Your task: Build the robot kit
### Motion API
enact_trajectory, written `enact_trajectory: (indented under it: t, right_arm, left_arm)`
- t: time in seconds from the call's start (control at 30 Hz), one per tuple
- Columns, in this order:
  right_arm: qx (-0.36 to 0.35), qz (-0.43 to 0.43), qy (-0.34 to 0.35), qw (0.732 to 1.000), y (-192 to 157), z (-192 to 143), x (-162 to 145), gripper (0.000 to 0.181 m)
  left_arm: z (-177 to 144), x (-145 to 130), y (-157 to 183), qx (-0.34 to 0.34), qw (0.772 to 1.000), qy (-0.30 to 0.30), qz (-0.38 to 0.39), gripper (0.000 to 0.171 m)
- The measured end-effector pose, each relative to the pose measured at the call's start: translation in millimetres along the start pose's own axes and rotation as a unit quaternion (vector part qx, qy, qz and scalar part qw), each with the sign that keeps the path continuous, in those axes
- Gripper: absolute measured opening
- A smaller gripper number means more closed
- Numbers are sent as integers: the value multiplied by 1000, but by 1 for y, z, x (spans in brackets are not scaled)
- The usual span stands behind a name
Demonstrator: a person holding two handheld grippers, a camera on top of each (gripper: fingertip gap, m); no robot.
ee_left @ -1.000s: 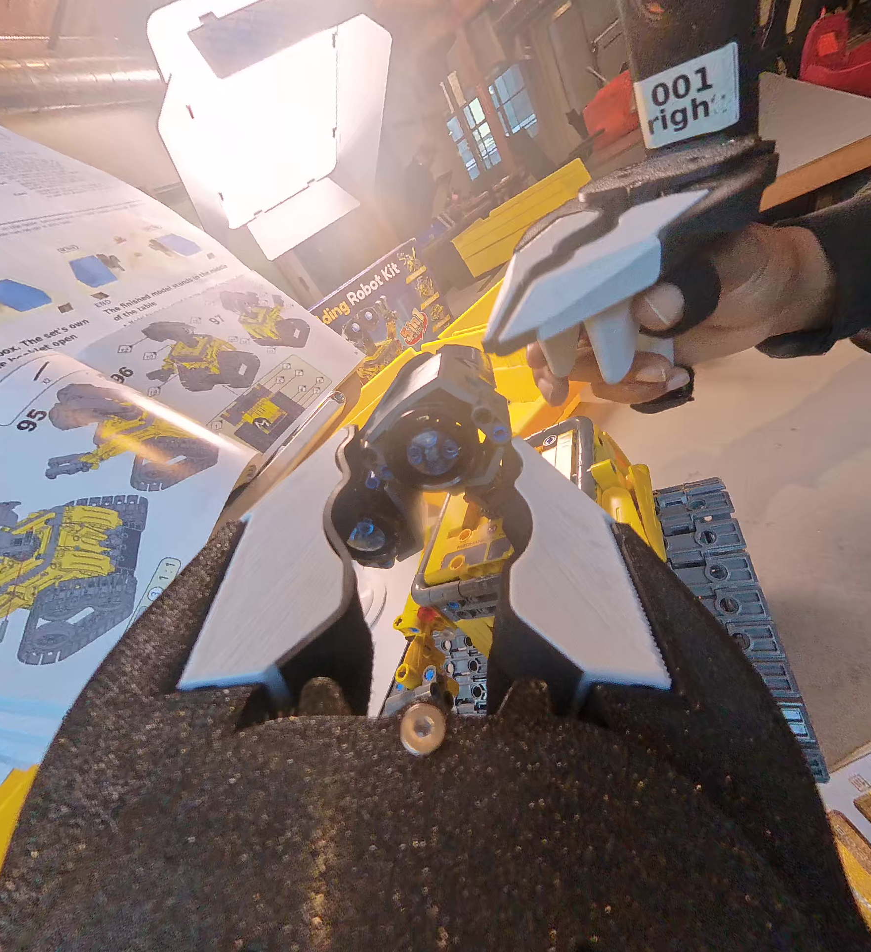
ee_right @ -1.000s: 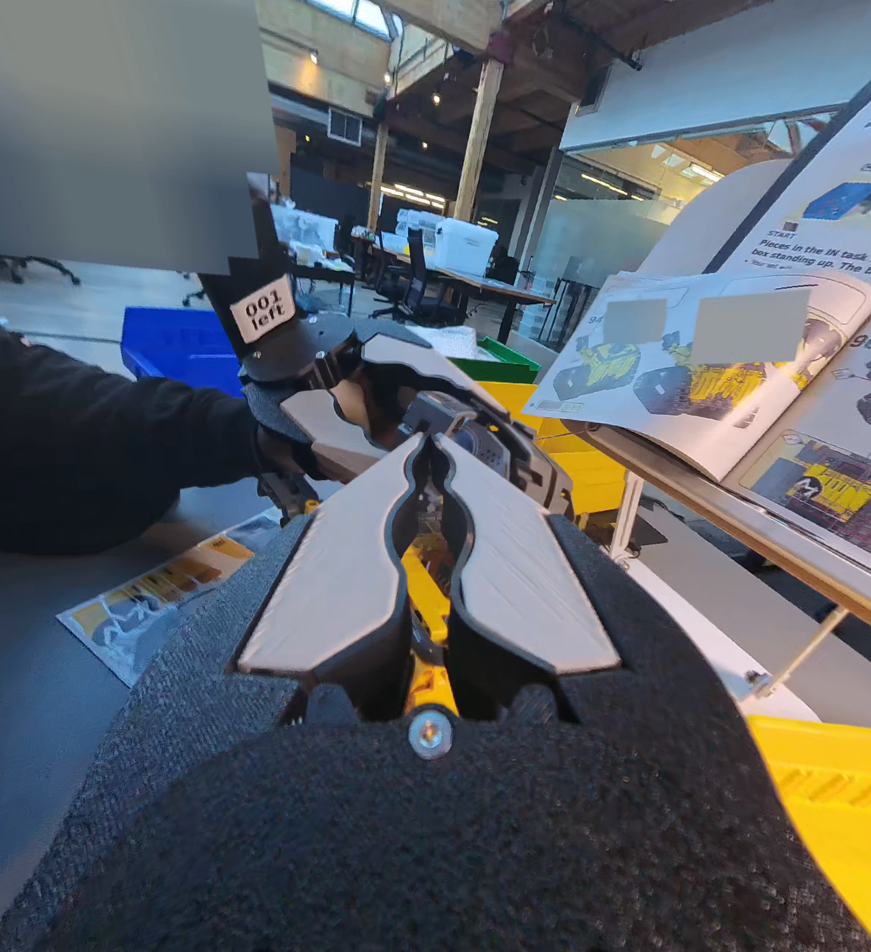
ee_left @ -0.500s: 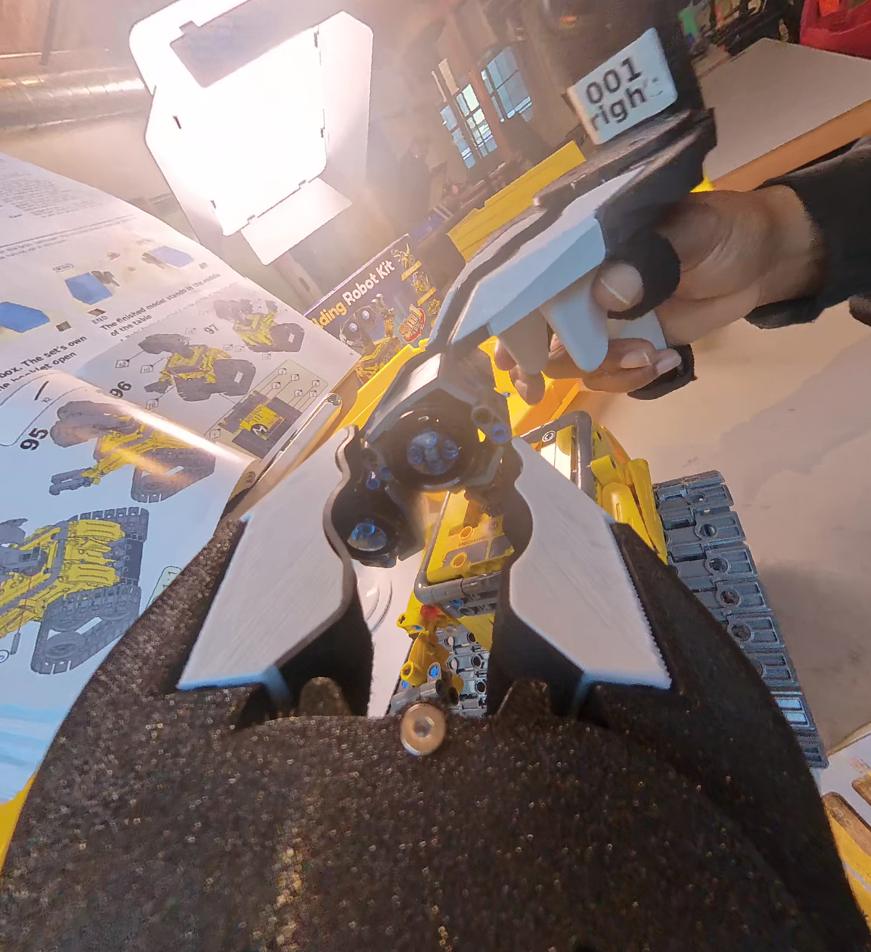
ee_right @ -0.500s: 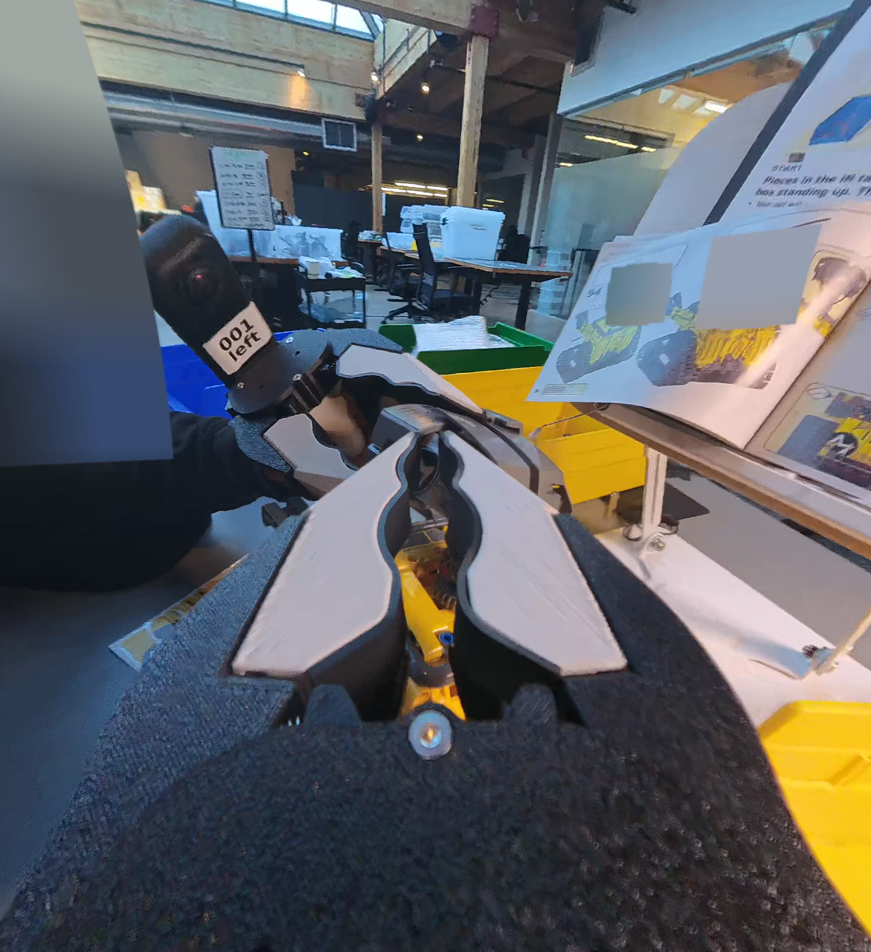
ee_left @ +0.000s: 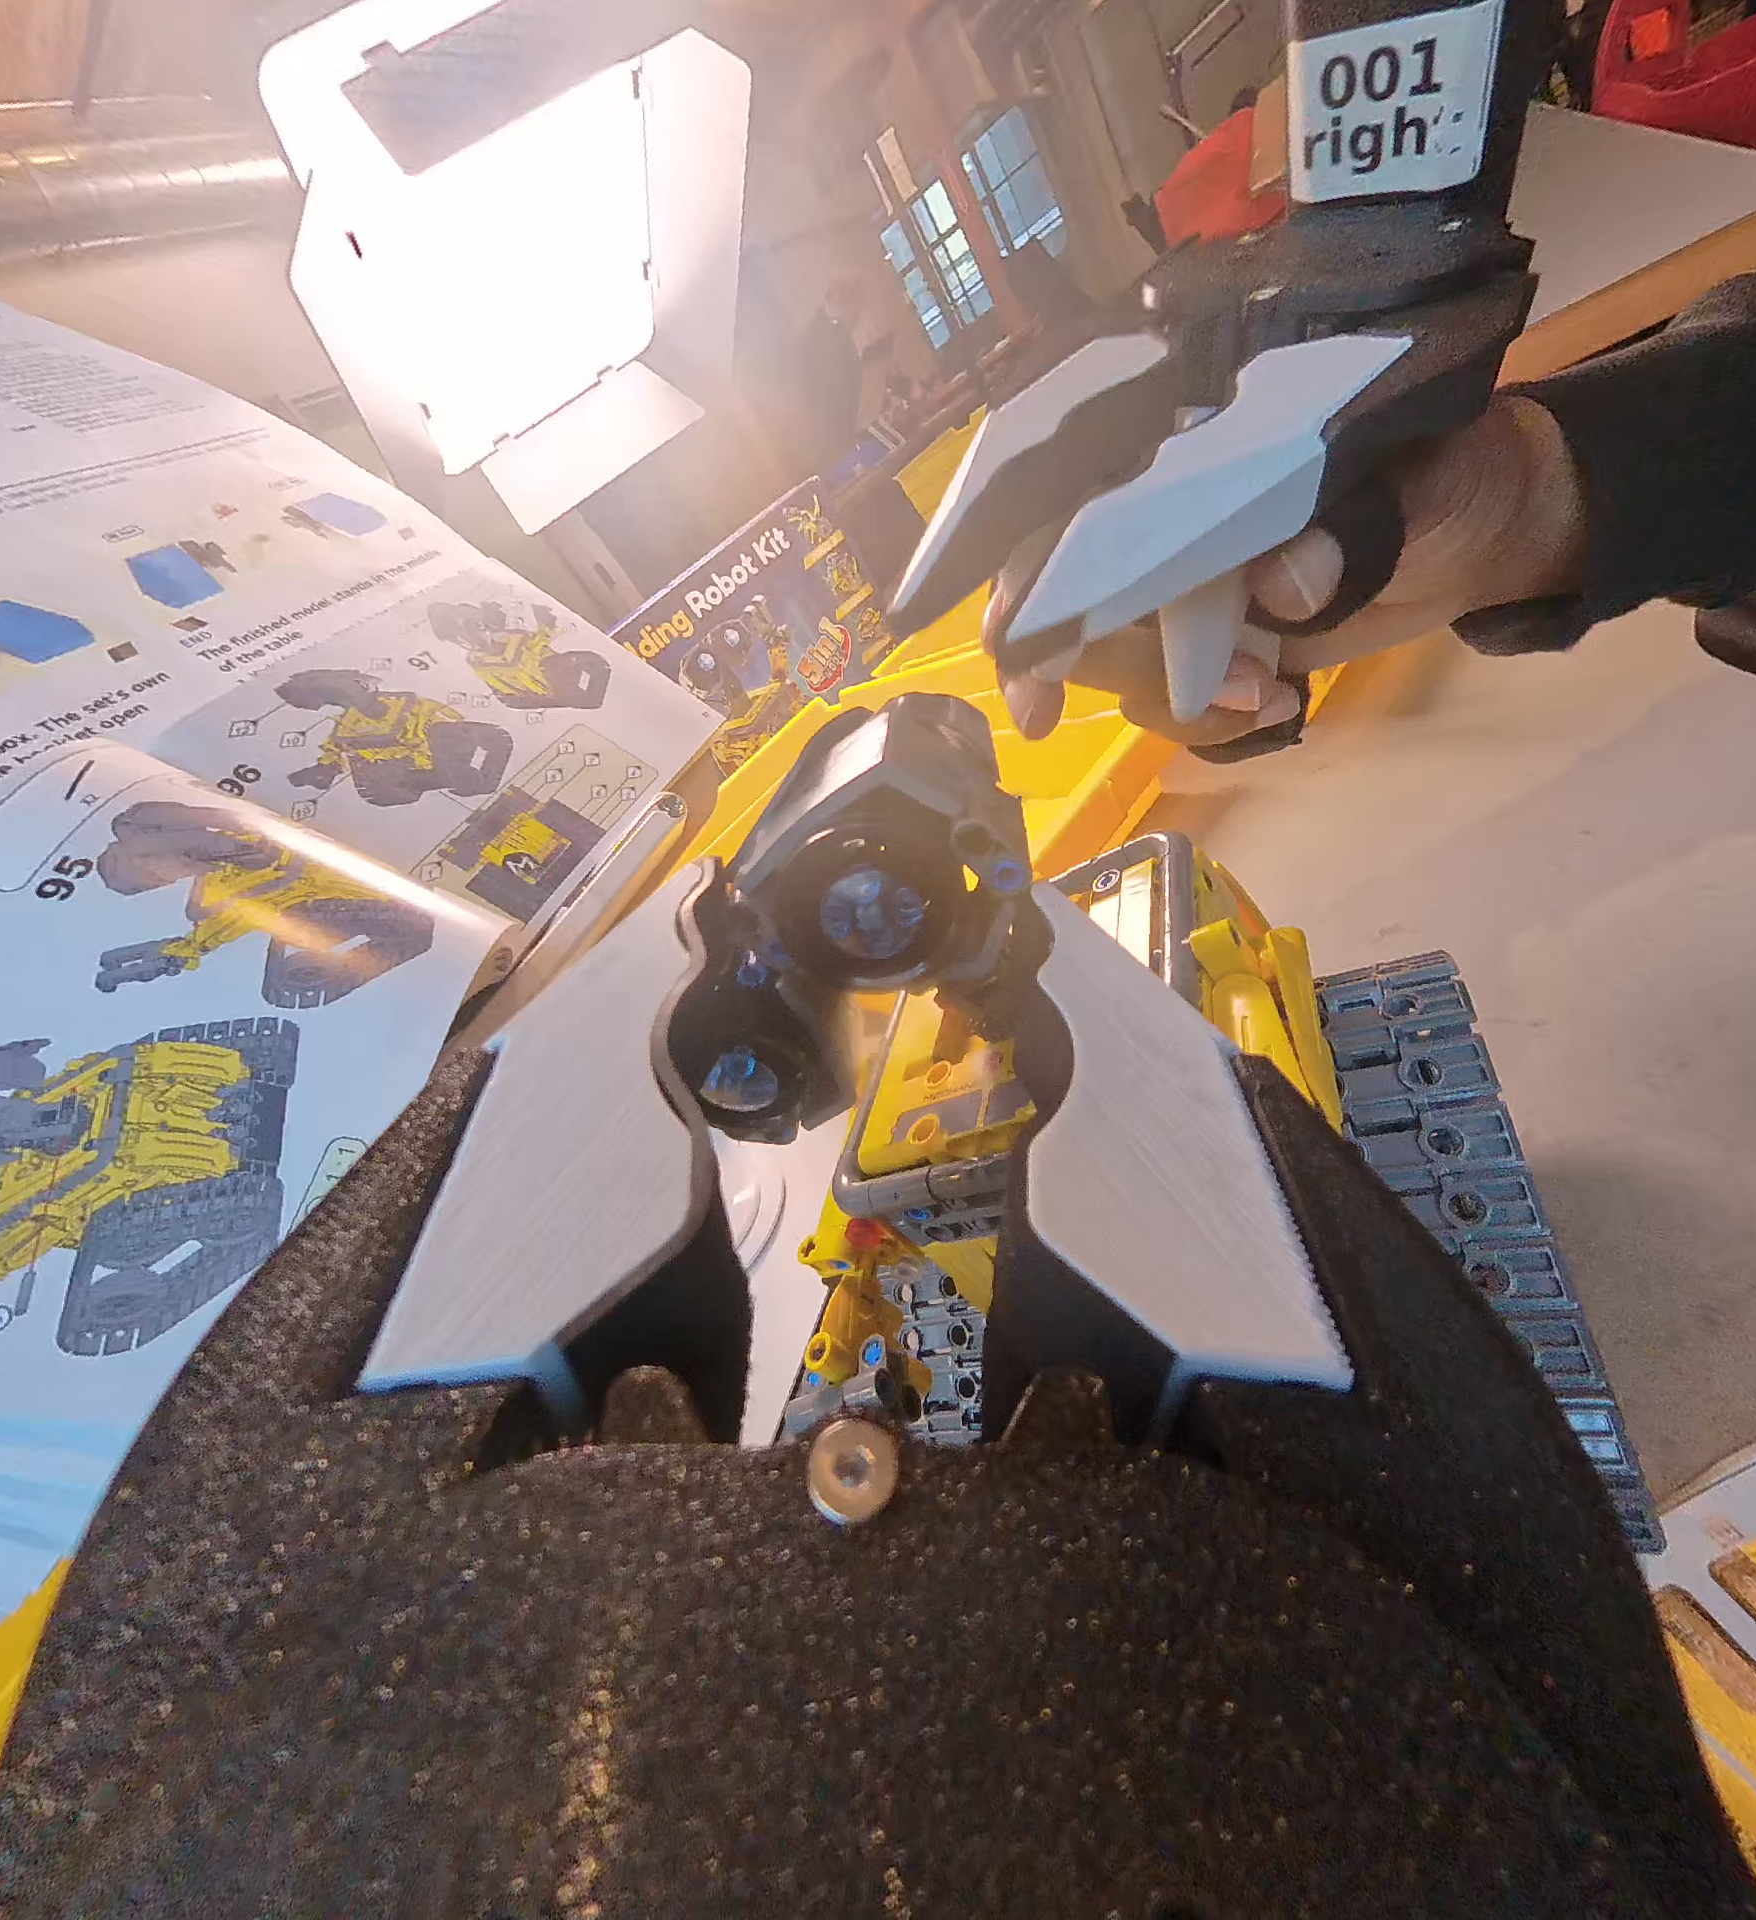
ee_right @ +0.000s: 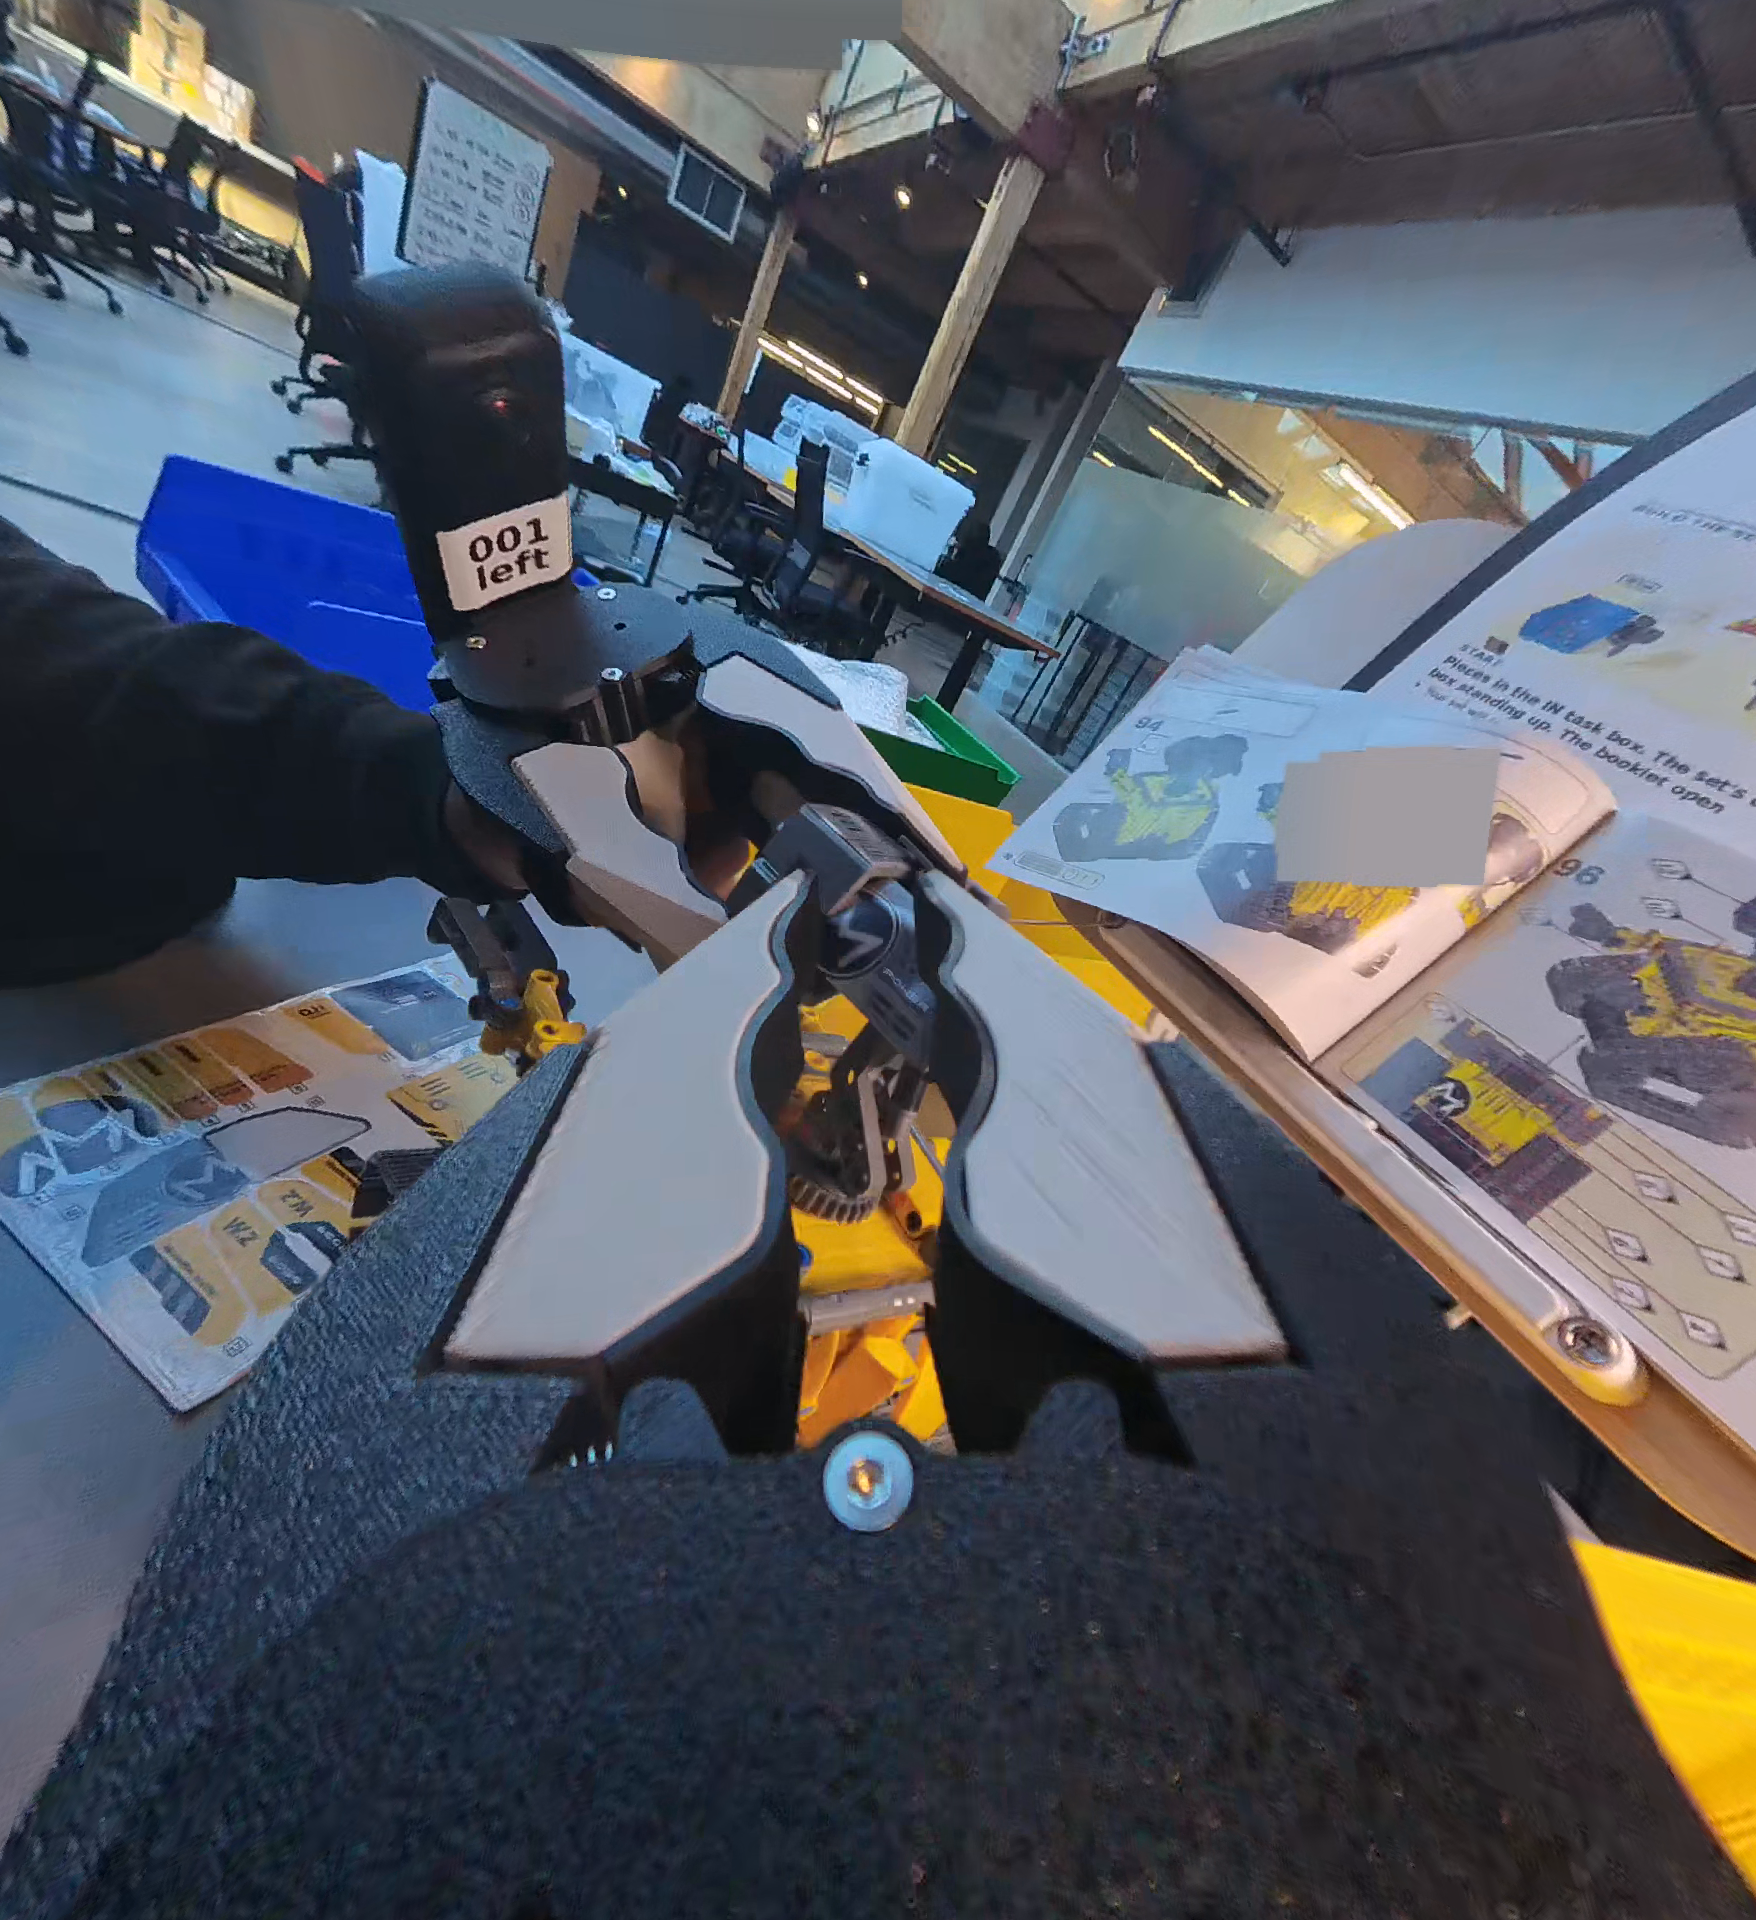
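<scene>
Left gripper [ee_left: 869, 935], in its own view, clamps the dark grey head [ee_left: 874, 883] of a yellow tracked brick model [ee_left: 1393, 1122]; an open instruction booklet [ee_left: 230, 831] stands left. Right gripper [ee_left: 947, 613] hovers beyond with fingers parted.

Right gripper [ee_right: 858, 914], in its view, brackets the head [ee_right: 879, 956] loosely, gripping nothing, with the left gripper [ee_right: 812, 821] just beyond.

The open booklet [ee_left: 178, 831] runs off the left edge, its pages glare-washed.
</scene>
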State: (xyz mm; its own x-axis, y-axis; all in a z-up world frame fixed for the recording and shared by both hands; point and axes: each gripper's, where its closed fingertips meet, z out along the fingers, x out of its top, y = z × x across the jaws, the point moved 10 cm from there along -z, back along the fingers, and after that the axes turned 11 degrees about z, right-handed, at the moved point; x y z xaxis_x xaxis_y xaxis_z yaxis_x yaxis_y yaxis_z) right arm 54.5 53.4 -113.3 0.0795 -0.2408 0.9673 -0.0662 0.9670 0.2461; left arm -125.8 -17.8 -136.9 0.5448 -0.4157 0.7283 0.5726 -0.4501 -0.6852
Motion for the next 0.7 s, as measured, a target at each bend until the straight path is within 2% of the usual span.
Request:
enact_trajectory:
  t: [0.13,0.33,0.43,0.47,0.53,0.6,0.7]
  right_arm:
    - [-2,1,-19,1000,0,6,-8,20]
    - [-2,-73,-53,996,-7,5,-7,34]
    - [-17,-115,-71,991,-9,4,-6,36]
    - [-28,-125,-89,988,-7,4,-6,41]
    - [-24,-125,-94,987,-5,-1,-6,40]
    - [11,-110,-68,992,-7,-5,2,31]
    - [35,-119,-84,989,-4,0,11,20]
  left_arm:
    - [-1,1,0,-4,1000,-2,2,53]
    - [-1,1,0,-11,1000,-1,0,53]
    - [-1,2,0,-12,1000,-3,3,53]
    - [-1,2,0,-12,1000,-2,5,53]
    - [-2,1,0,-13,1000,0,5,53]
    - [-3,1,-1,-17,1000,1,4,53]
    - [-3,1,-1,-20,1000,2,6,53]
